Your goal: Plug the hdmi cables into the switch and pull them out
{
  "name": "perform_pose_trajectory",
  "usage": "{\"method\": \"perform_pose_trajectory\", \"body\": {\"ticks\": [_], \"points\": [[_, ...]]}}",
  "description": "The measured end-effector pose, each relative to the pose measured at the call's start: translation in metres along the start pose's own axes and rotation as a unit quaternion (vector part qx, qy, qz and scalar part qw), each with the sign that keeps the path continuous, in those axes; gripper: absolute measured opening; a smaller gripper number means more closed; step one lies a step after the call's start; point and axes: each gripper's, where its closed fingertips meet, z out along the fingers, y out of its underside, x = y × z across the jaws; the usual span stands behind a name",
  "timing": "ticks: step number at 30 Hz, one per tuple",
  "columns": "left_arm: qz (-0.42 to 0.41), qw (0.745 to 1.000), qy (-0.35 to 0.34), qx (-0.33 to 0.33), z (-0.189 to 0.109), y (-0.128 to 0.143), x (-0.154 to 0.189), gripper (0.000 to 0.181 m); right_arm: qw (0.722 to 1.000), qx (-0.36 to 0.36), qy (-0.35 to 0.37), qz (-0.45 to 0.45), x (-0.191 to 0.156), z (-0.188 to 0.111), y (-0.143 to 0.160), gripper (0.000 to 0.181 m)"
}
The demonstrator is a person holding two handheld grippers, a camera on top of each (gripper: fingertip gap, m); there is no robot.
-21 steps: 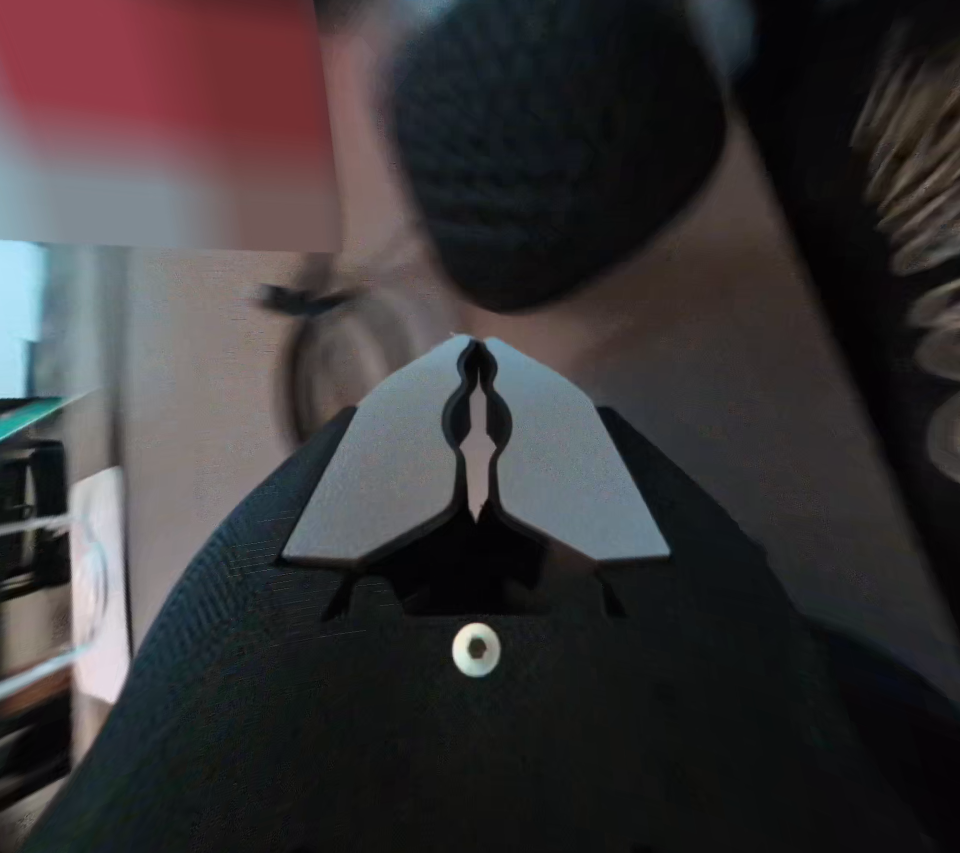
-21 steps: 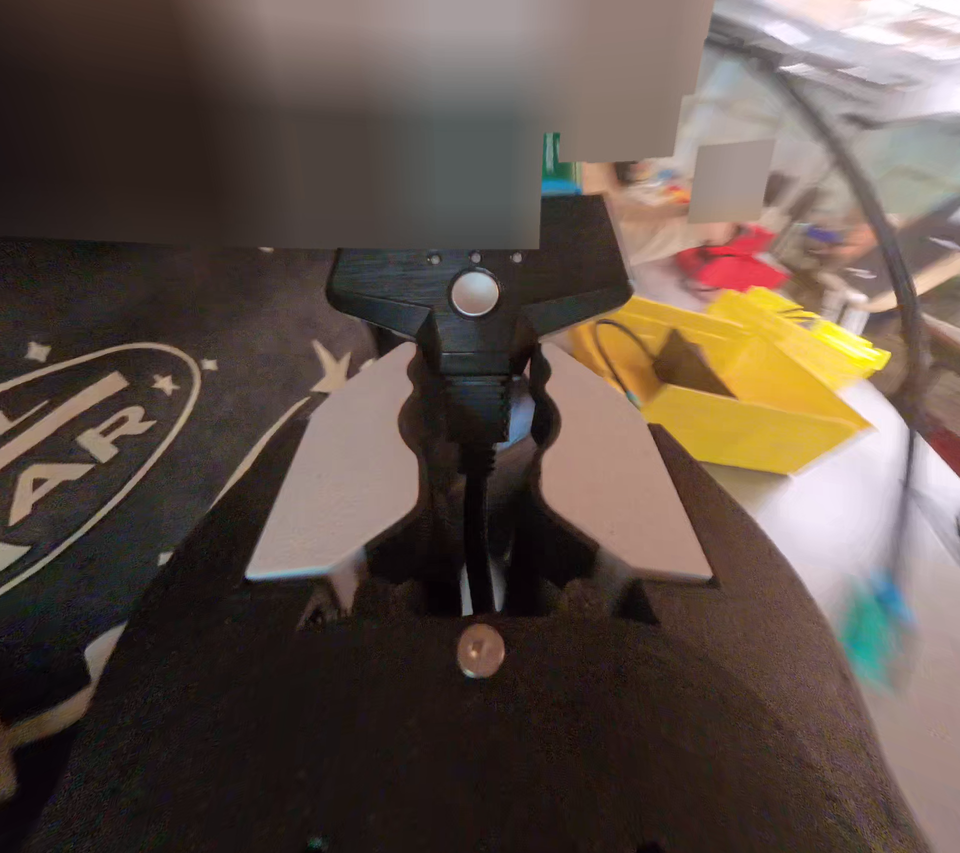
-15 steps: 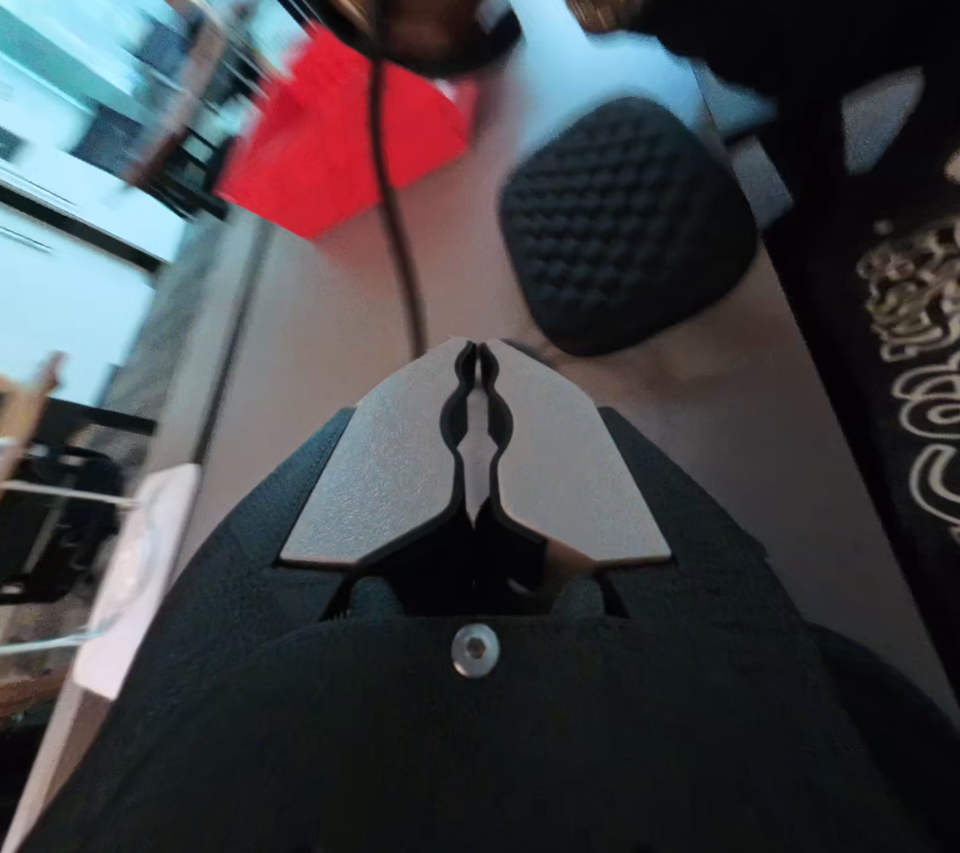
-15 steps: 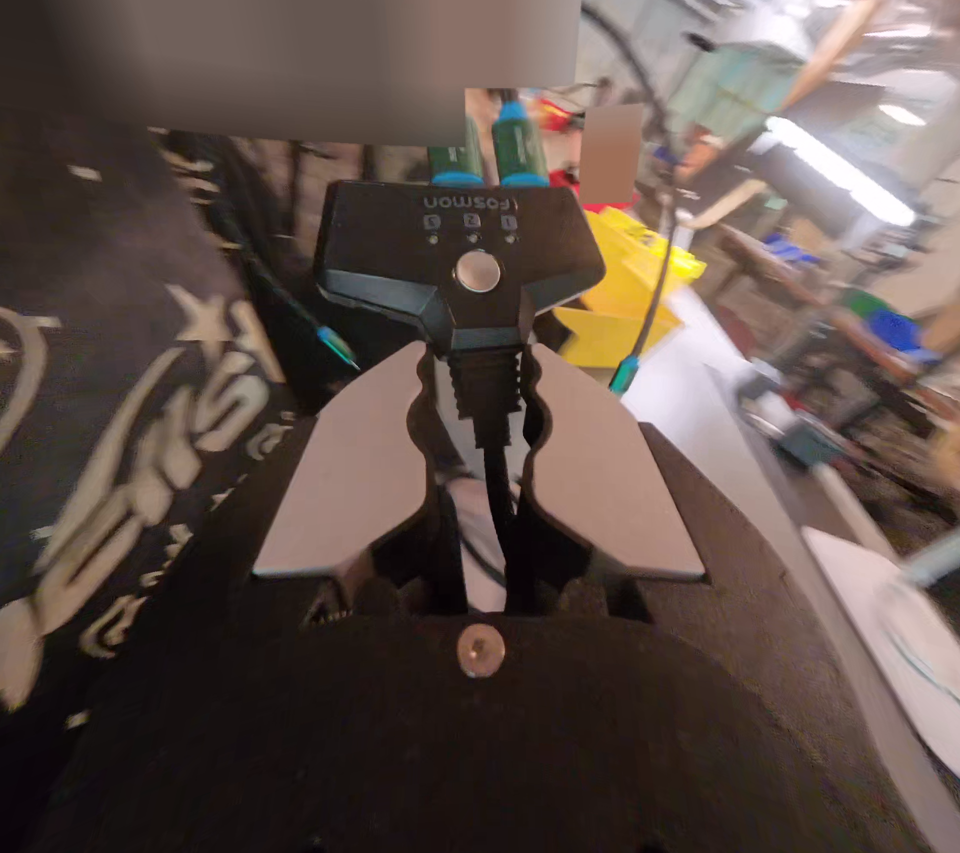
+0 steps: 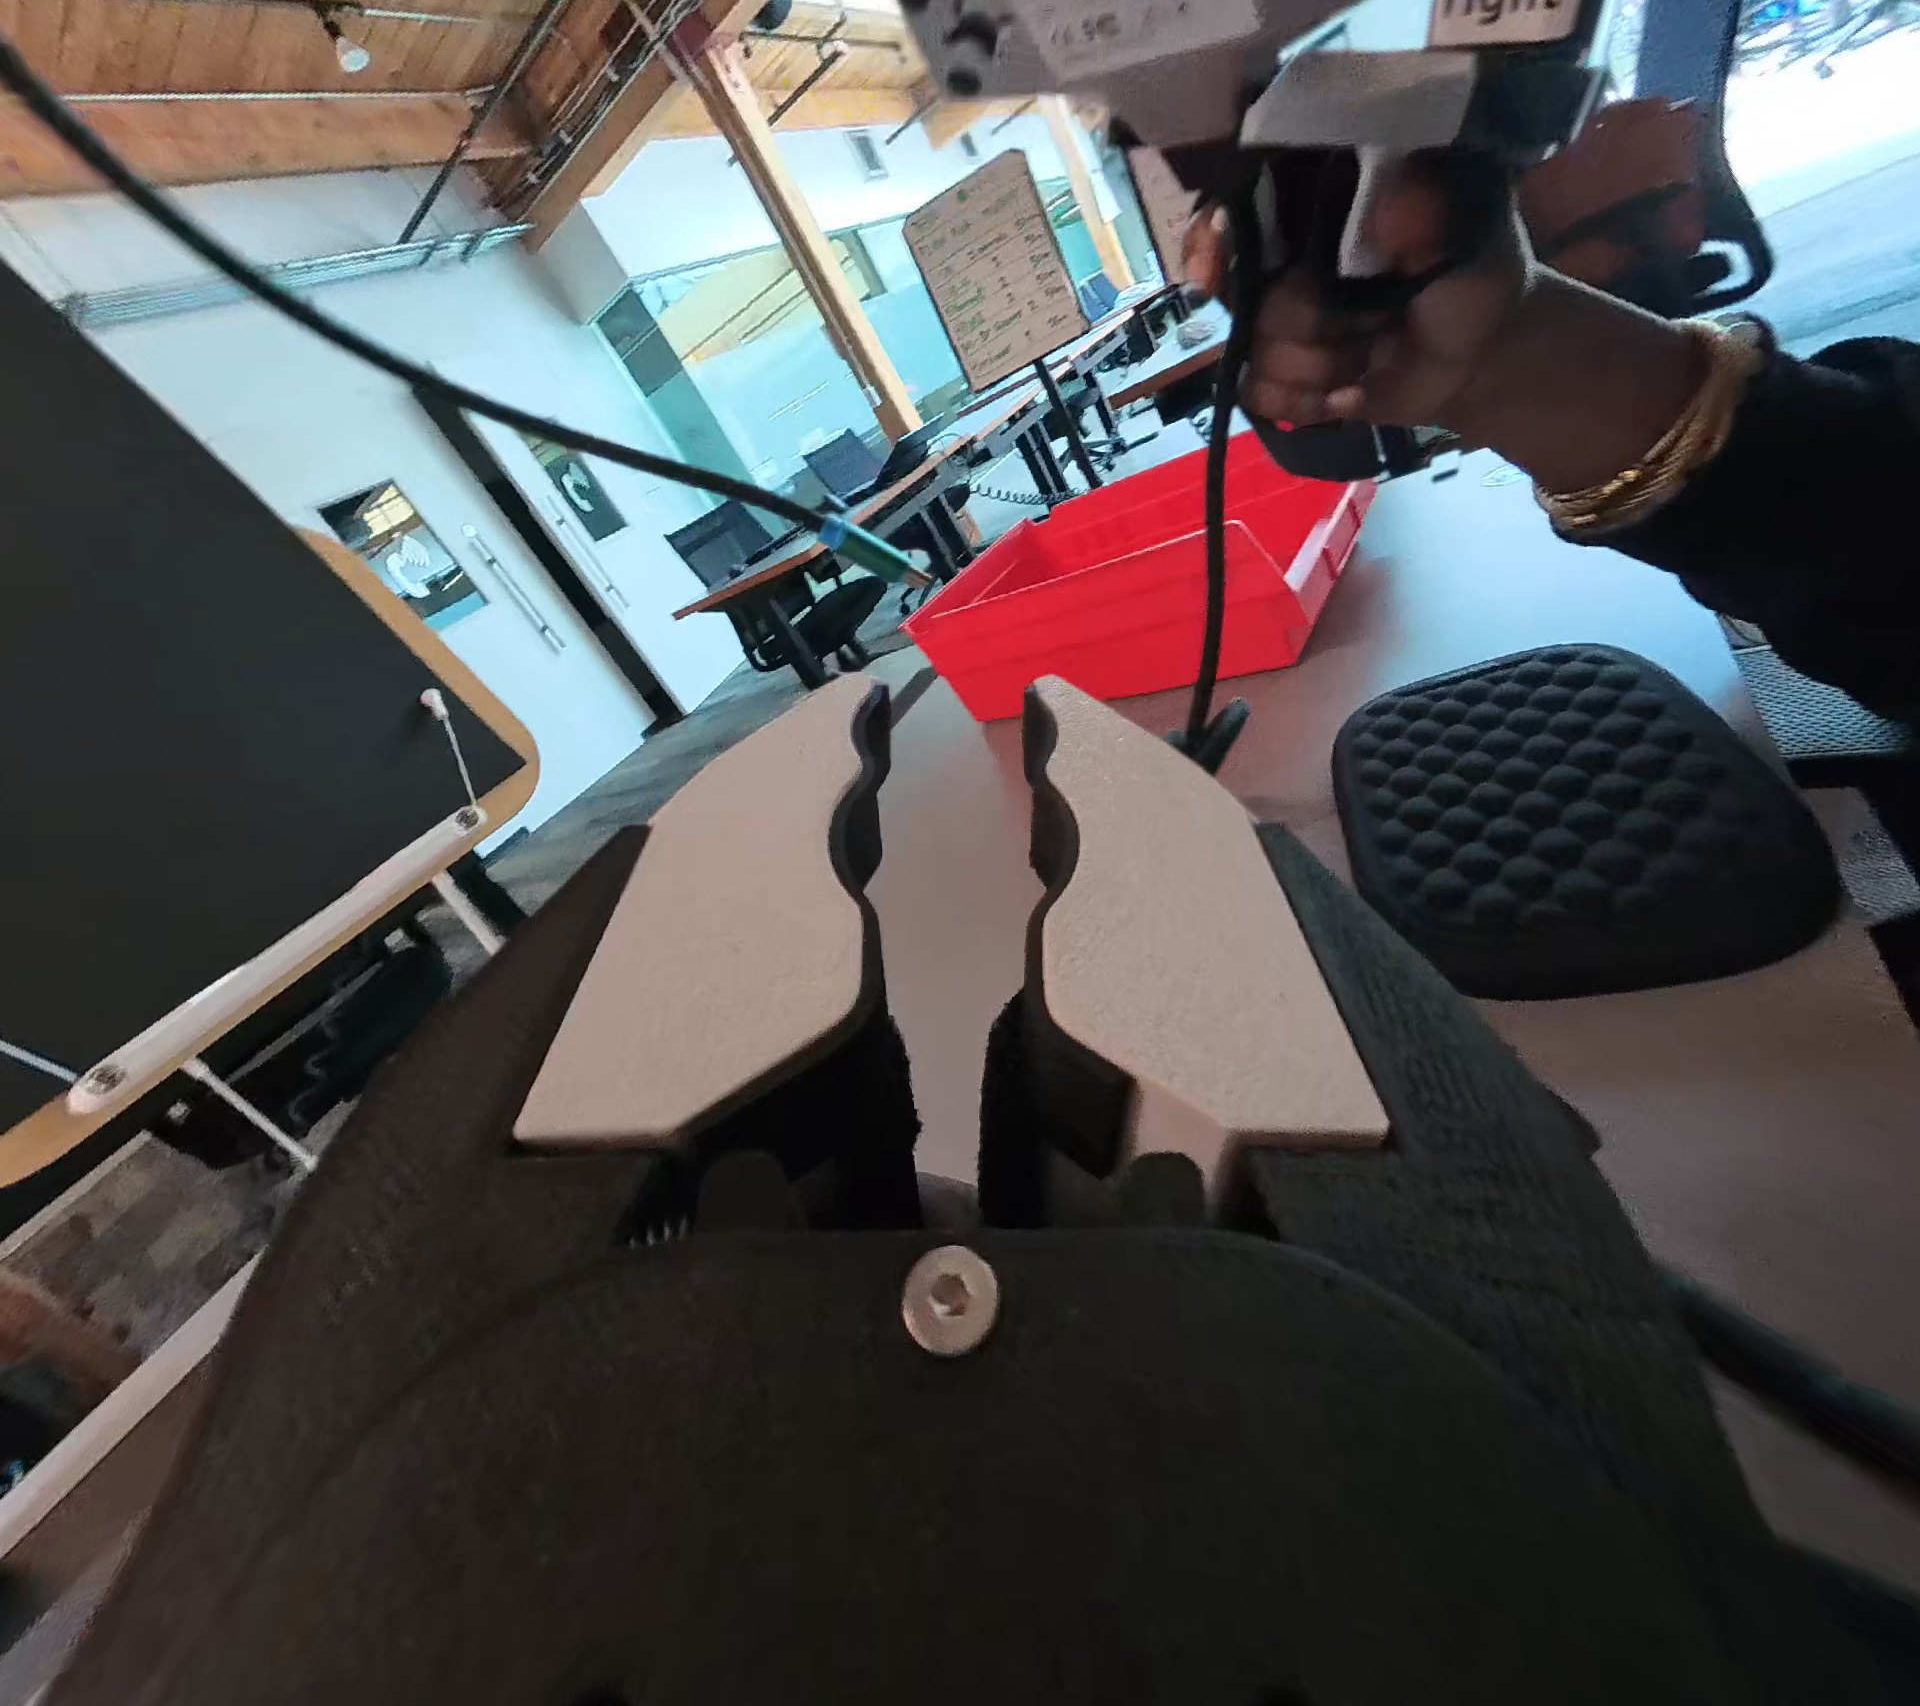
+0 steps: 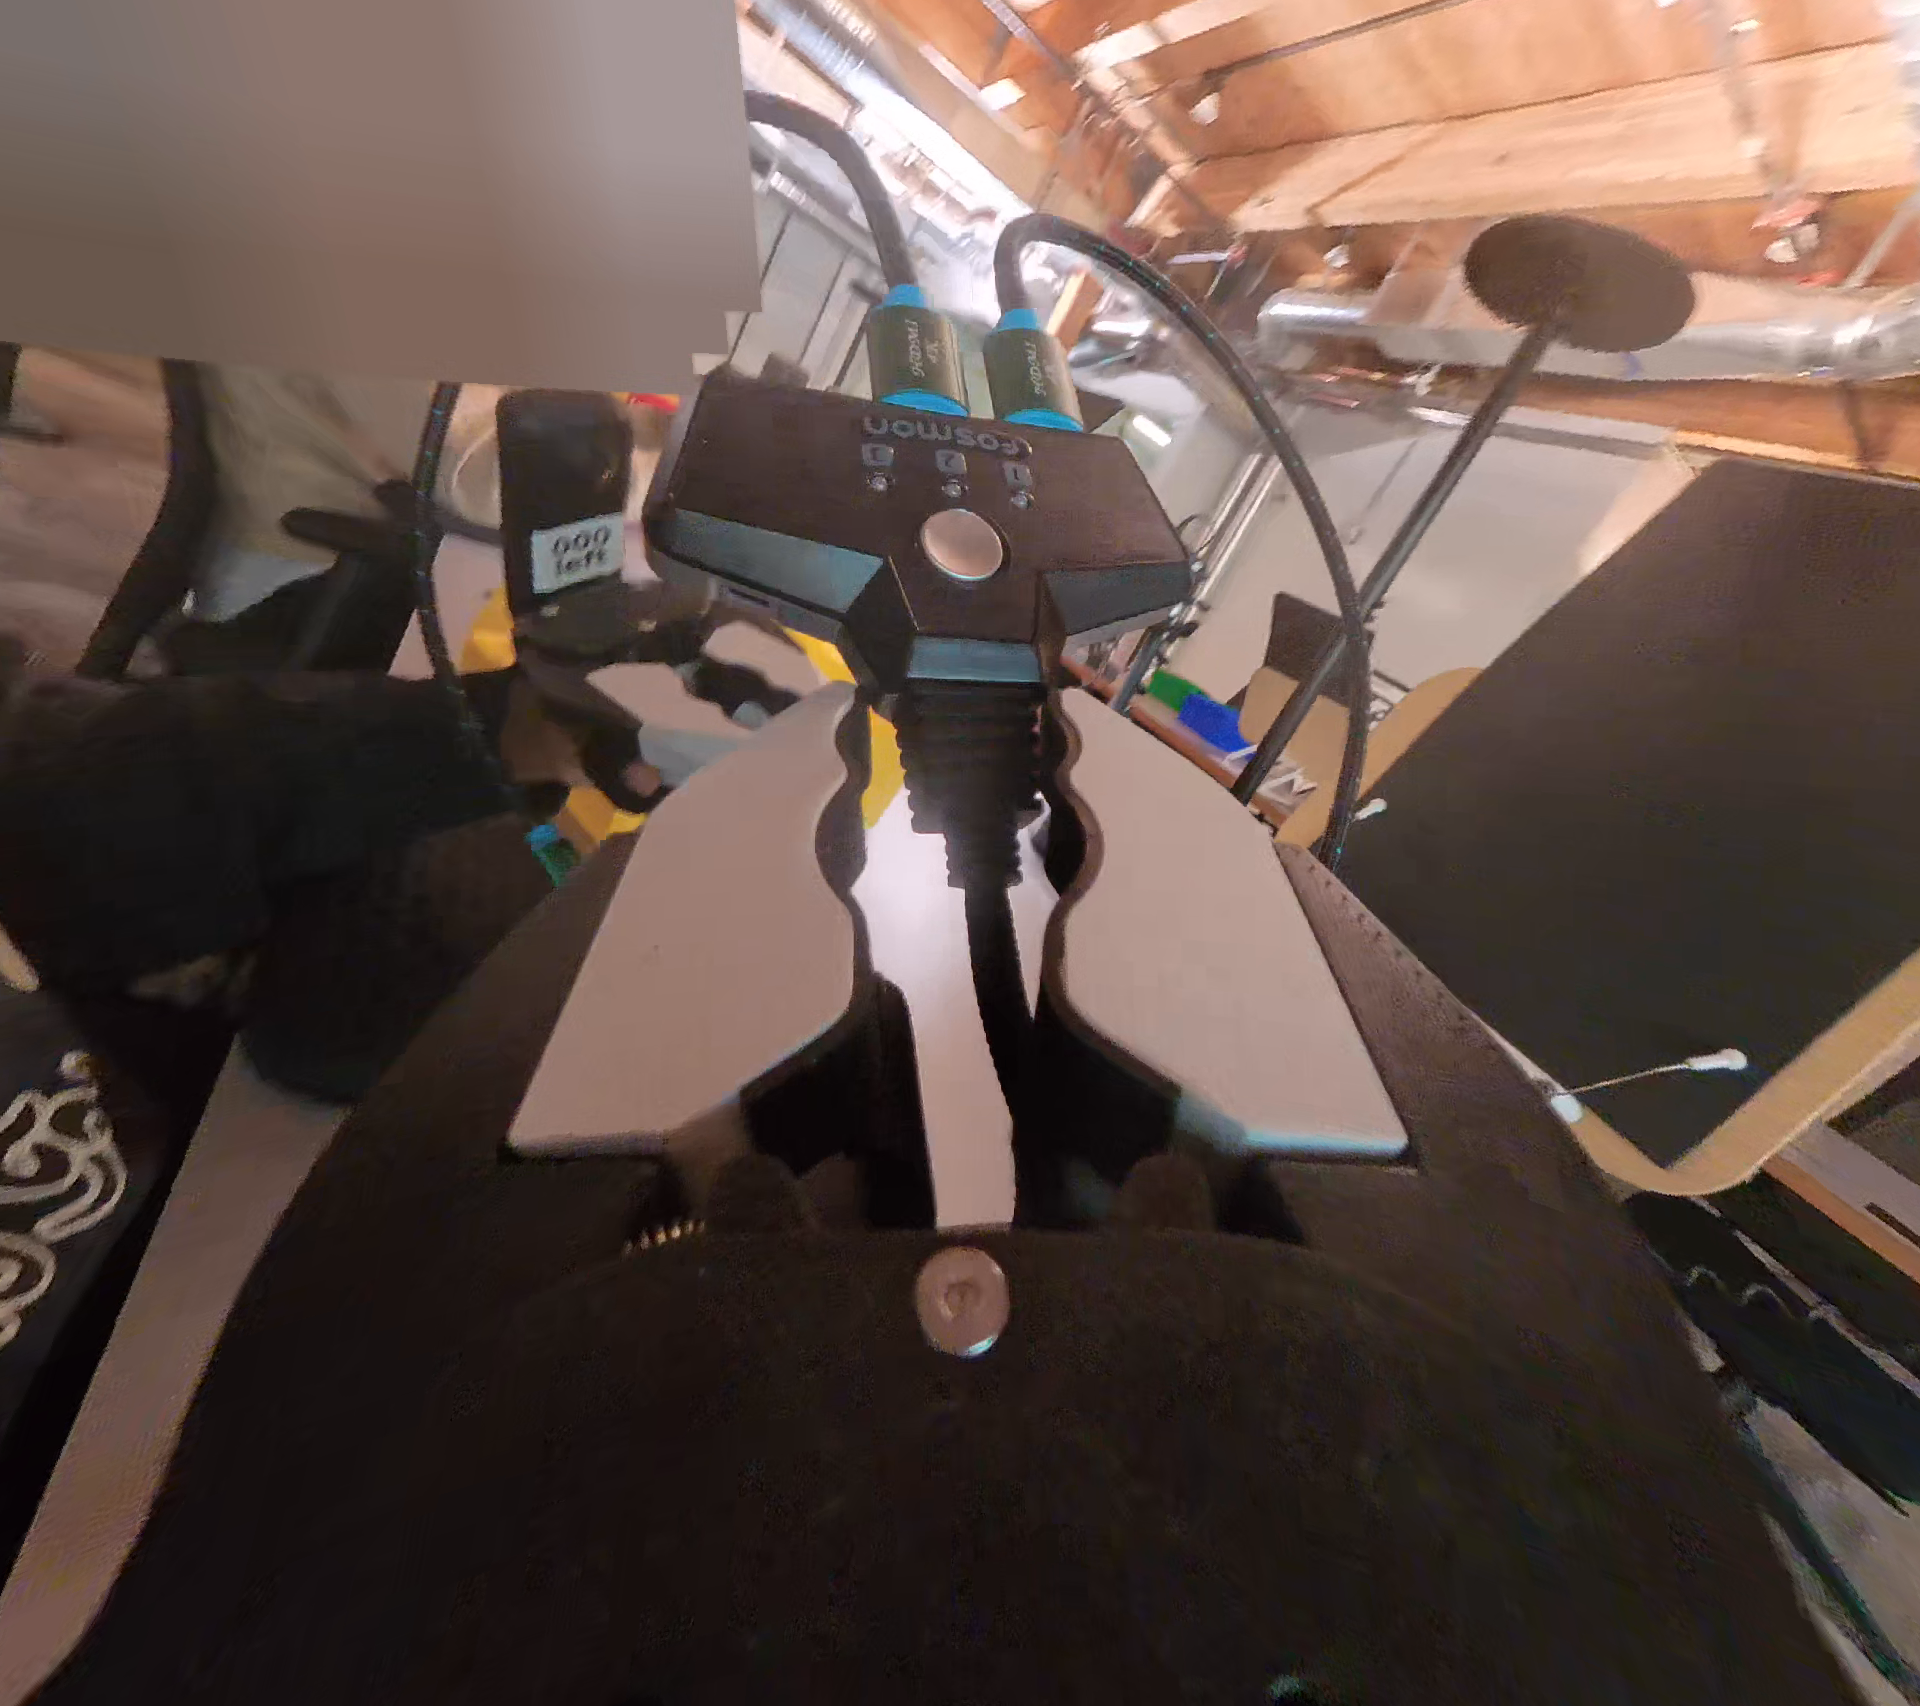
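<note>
Since half a second ago the left gripper (image 5: 956, 711) has parted its fingers, empty, and tipped upward. Right gripper (image 6: 951, 721) is clamped on the switch's (image 6: 914, 503) ribbed neck, holding it high above the left, two plugs (image 6: 966, 368) seated, axes pointing away; a loose plug (image 5: 868, 550) dangles nearer the left.

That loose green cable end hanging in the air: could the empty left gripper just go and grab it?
Probably yes. The left gripper is open and holds nothing, and the loose plug dangles ahead of it with nothing between. It hangs free, though, so it may swing.
</note>
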Motion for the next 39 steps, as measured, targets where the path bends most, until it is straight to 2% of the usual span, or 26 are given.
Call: {"method": "perform_pose_trajectory", "body": {"ticks": [6,12,19,22,28,31,34,39], "points": [[-0.030,0.998,-0.051,0.000,-0.002,0.008,-0.019,0.023,0.989,0.095,0.104,0.054,0.039,-0.027,-0.029,0.031],[-0.029,0.995,-0.090,0.027,-0.007,0.005,-0.031,0.023,0.969,0.193,0.151,0.030,0.057,-0.074,-0.072,0.031],[-0.012,0.996,-0.088,0.023,-0.004,0.008,-0.027,0.023,0.946,0.224,0.219,-0.078,0.068,-0.128,-0.105,0.031],[0.000,0.997,-0.080,0.014,-0.002,0.011,-0.022,0.023,0.929,0.237,0.250,-0.132,0.071,-0.149,-0.113,0.031],[0.006,0.997,-0.074,0.008,0.000,0.013,-0.020,0.023,0.884,0.293,0.317,-0.178,0.078,-0.189,-0.127,0.031],[0.009,0.997,-0.072,0.004,0.000,0.013,-0.019,0.023,0.867,0.334,0.319,-0.189,0.074,-0.203,-0.134,0.031],[0.014,0.998,-0.069,-0.002,0.001,0.015,-0.018,0.023,0.855,0.343,0.334,-0.198,0.074,-0.212,-0.138,0.031],[0.021,0.998,-0.064,-0.008,0.002,0.017,-0.015,0.023,0.856,0.338,0.331,-0.208,0.073,-0.219,-0.140,0.031]]}}
